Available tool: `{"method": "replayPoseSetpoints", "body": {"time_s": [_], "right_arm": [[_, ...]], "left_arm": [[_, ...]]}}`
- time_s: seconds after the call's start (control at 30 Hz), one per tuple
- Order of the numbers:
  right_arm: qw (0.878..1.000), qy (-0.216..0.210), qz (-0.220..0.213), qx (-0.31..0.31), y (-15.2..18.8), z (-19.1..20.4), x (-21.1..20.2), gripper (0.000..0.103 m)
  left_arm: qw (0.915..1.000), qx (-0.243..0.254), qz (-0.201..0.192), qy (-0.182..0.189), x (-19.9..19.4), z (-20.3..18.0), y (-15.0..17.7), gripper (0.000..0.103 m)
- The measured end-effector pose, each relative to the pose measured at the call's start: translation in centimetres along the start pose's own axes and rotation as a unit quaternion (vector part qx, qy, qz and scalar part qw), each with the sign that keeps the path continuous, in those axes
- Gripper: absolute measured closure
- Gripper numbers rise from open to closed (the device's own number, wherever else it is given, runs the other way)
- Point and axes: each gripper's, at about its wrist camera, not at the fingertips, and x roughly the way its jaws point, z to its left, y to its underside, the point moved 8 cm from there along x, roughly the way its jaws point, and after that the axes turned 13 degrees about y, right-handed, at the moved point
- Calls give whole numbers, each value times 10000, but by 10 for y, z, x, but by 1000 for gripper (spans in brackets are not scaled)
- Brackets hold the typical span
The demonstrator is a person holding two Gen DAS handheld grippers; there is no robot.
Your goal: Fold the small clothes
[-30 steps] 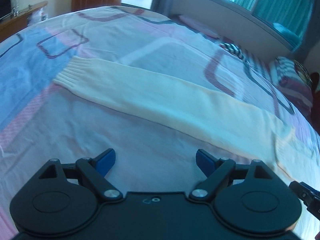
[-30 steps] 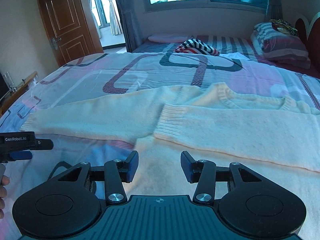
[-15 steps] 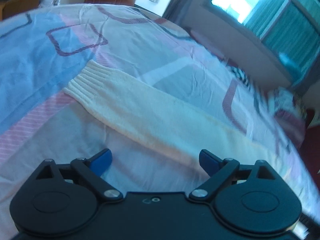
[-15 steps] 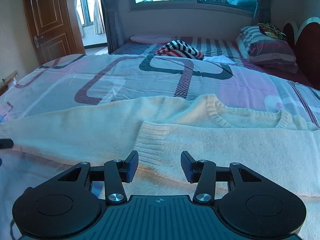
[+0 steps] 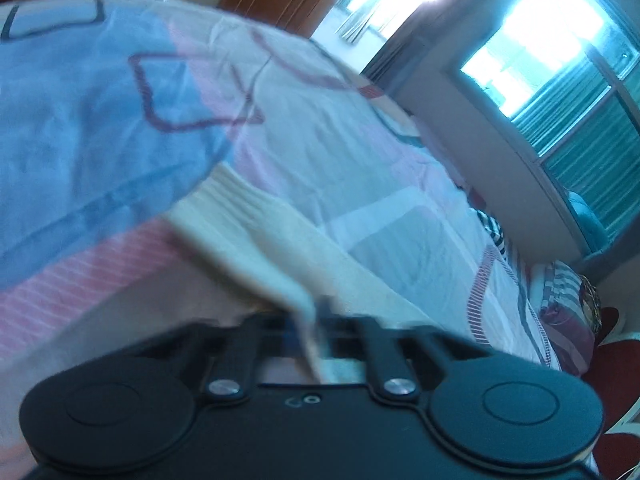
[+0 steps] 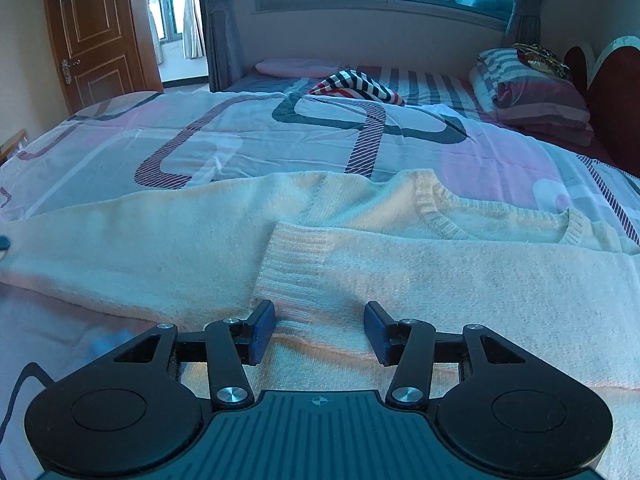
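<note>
garment: cream ribbed-knit long-sleeved sweater (image 6: pixel 400 264) lies flat on the patterned pink, blue and white bedsheet (image 6: pixel 224 140). we see one sleeve already folded across the body, its ribbed cuff (image 6: pixel 292 264) just ahead of the right claw.

change, left side: half a second ago the left gripper (image 5: pixel 310 330) hung above the outstretched sleeve (image 5: pixel 280 240) with its blue pads wide apart. now the pads are drawn together on a fold of that sleeve, and cream fabric rises between them. the left wrist view is motion-blurred, so we cannot tell how deep the pinch sits.

change, right side: the right gripper (image 6: pixel 320 330) has crept closer to the folded cuff; its pads are spread apart, holding nothing, low over the sweater's body.

sleeve position: its cuff (image 5: pixel 224 196) rests on the sheet, well apart from the left claw, which has hold nearer mid-sleeve.

meaning for task: we judge the grasp for the second sleeve fold is made; next comes carrying it across the body.

risk: a mid-sleeve pinch may leave the cuff trailing or bunched when laid over.
</note>
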Motion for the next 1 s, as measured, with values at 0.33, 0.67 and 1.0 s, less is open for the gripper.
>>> {"method": "replayPoseSetpoints", "body": {"time_s": [0.33,0.67,1.0], "right_arm": [[9989,-157,-113,424,-6,-20,-19,53],[9966,-134,-315,755,-8,-81,-42,53],[9937,84,-193,1098,18,-165,-57,53]], "left_arm": [[9832,1618,-44,844,-19,-114,11,101],[9309,2812,1104,2054,17,-269,148,101],[8928,3432,2201,1914,60,-305,278,78]]}}
